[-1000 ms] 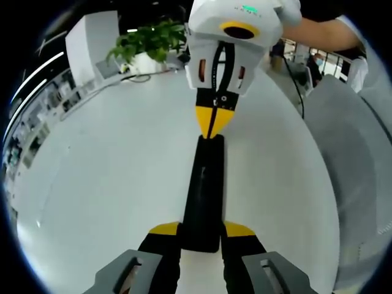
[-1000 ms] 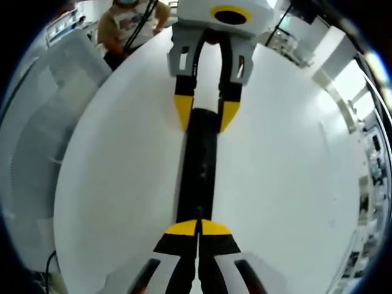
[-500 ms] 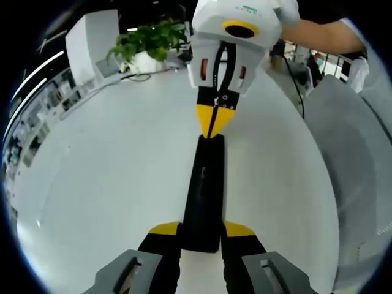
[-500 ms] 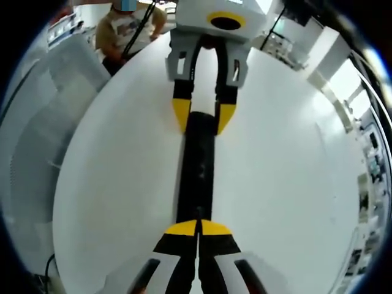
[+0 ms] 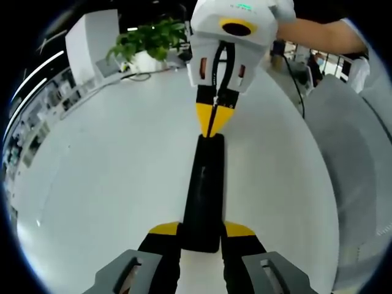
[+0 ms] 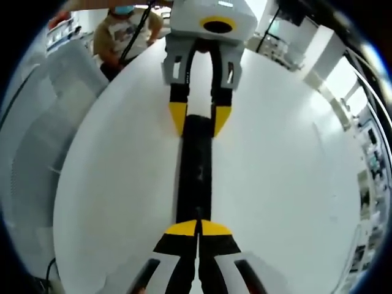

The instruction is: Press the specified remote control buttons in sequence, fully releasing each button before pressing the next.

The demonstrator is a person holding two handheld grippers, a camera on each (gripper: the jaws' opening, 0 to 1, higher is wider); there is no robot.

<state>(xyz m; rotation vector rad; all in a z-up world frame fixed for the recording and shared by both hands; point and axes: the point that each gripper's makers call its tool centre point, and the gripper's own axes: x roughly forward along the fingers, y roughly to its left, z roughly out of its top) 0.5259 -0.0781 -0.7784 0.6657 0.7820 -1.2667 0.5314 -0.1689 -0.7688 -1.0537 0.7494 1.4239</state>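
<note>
On the wide white table [image 5: 110, 184] lies the long black remote control [image 5: 205, 196], flat and lengthwise between the two tools. At its near end the left gripper [image 5: 202, 231] is clamped on it, one yellow tip at each side. At the far end the right gripper [image 5: 212, 122] has its tips pressed together into one point that rests on the remote's top. I judge that a button press is in hand: push straight down, hold the body steady, then lift fully clear.
</note>
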